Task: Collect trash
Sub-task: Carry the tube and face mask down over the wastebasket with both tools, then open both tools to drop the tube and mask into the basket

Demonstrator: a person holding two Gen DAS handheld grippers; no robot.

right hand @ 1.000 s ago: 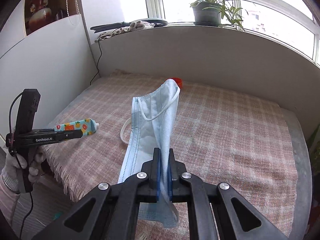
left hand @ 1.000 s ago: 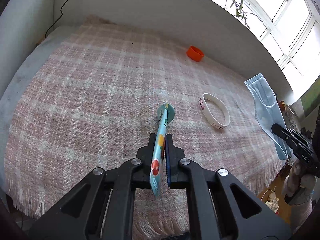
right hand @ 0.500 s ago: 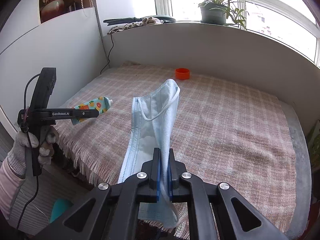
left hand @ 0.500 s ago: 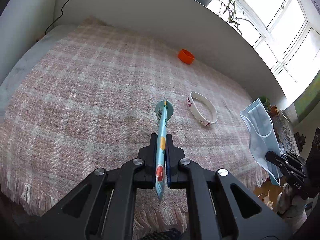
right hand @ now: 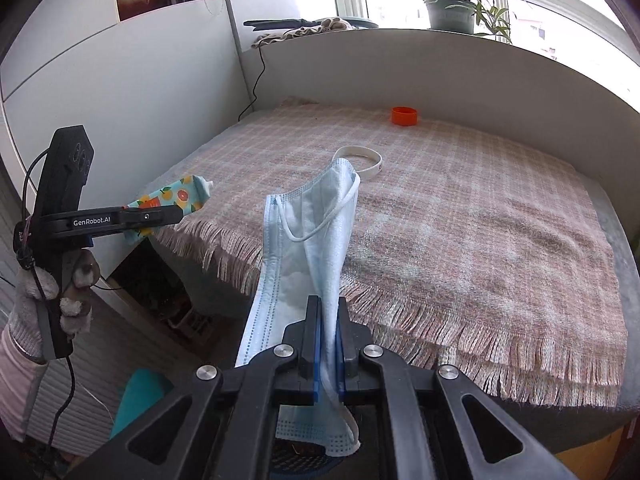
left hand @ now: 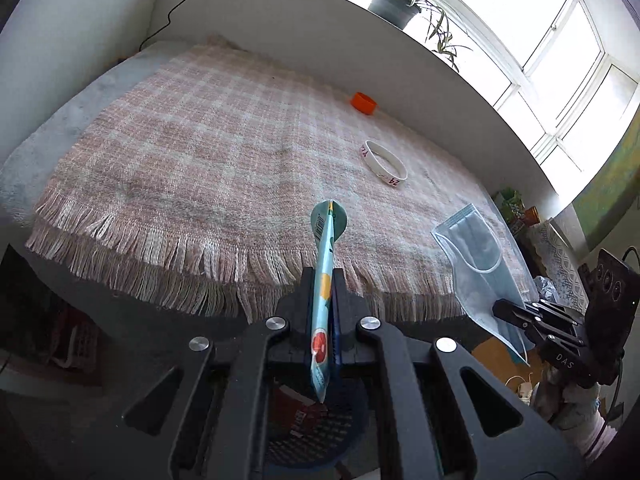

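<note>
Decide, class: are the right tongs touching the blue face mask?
Touching. The right wrist view shows the right tongs shut on the face mask, its fabric pinched between both pads and hanging out below.

On the pink plaid fringed blanket (right hand: 460,216): one orange plastic cap (right hand: 404,115); one white silicone wristband (right hand: 366,160); held off its near edge: one fruit-printed tube (left hand: 325,280); one pale blue face mask (right hand: 308,248).

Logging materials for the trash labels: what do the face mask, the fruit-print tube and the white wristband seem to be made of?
Face mask: soft non-woven fabric, matte pale blue, pleated, with an elastic ear loop; it hangs limp. Fruit-print tube: probably plastic laminate, slightly glossy print, flattened, crimped tail. White wristband: likely silicone or rubber, smooth and matte; it keeps its ring shape lying on the blanket.
</note>
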